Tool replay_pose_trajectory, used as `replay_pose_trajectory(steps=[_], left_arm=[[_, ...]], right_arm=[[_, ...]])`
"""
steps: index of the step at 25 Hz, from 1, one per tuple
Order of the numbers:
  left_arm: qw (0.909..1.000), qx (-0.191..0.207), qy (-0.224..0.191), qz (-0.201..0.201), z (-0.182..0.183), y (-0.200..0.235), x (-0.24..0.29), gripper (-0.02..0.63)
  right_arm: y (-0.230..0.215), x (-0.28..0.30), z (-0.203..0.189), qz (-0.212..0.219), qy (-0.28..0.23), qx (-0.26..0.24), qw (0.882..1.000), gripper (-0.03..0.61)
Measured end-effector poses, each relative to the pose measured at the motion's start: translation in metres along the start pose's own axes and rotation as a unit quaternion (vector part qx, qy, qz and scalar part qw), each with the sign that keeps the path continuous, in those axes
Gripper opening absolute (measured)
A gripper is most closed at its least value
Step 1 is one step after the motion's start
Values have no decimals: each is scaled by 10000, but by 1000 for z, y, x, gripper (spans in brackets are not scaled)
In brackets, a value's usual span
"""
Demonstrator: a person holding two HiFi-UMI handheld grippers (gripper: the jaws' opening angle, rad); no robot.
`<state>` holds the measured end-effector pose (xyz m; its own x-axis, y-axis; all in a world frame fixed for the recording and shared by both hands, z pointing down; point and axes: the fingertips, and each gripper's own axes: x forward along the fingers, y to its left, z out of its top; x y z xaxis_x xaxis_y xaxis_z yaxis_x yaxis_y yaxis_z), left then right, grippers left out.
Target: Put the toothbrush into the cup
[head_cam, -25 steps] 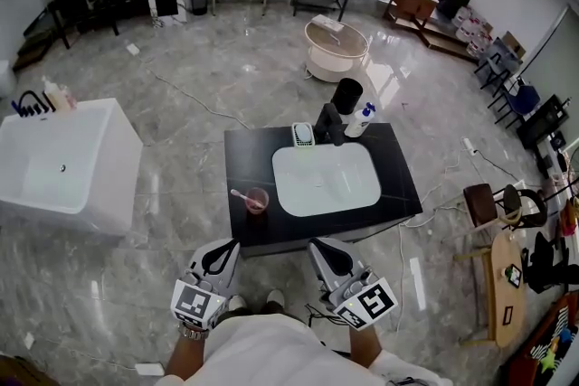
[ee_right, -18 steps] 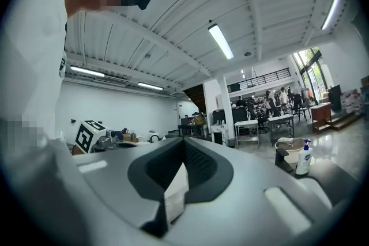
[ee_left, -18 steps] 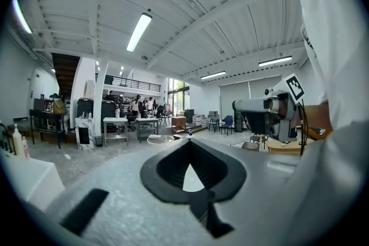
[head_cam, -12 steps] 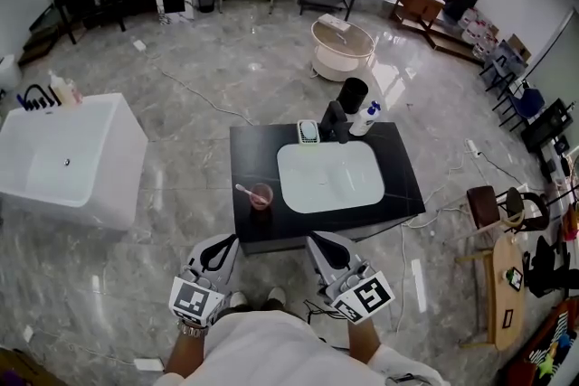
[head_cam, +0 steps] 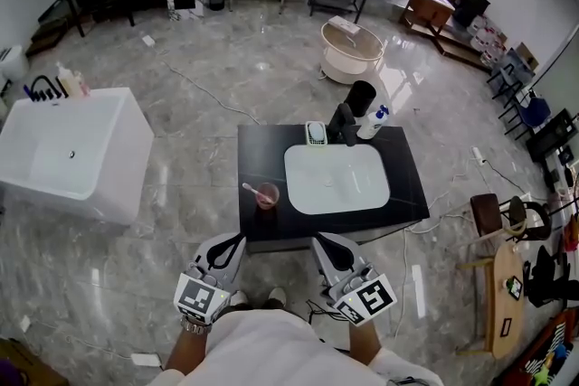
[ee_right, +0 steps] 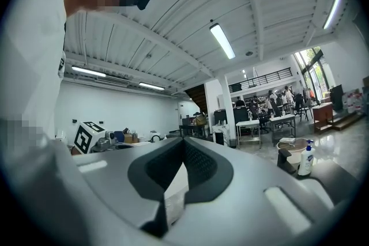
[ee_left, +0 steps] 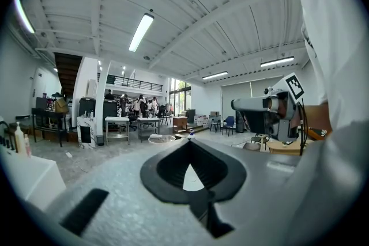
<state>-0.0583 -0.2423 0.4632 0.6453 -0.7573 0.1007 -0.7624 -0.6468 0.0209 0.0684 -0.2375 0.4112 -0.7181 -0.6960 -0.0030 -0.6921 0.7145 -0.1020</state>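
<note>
Black tabletop (head_cam: 258, 154): in your head view it stands at the centre of the frame on a grey marble floor (head_cam: 181, 104), with a white basin (head_cam: 336, 179) sunk into its right part.
Cup (head_cam: 267, 194): pink and upright on the tabletop's left part, just beside the basin's left edge.
Toothbrush (head_cam: 247, 188): one end is down in the cup, and the other sticks out over the rim toward the frame's left.
Tap (head_cam: 343, 124) and soap bottle (head_cam: 377, 121): at the tabletop's far edge, behind the basin.
Left claw (head_cam: 237, 239): lower centre-left of the frame, short of the tabletop's near edge and well apart from the cup.
Right claw (head_cam: 318, 240): lower centre-right, level with your left one.
Bathtub (head_cam: 68, 149): white, at the frame's left.
Left claw, your left gripper view: clenched, with its tips meeting at the frame's centre and nothing between them. It points out across the hall.
Right claw, your right gripper view: clenched as well, tips together, nothing gripped. The soap bottle and tap show at the frame's right edge.
</note>
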Motion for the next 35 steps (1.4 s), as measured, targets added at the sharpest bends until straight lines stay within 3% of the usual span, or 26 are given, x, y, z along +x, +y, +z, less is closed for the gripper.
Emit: replay_pose_trajectory(steps=[35], left_arm=[[10000,17,-8,-68,11,-4,4,-2]], right_arm=[[2,7,12,96,-119,-128,9998,11]])
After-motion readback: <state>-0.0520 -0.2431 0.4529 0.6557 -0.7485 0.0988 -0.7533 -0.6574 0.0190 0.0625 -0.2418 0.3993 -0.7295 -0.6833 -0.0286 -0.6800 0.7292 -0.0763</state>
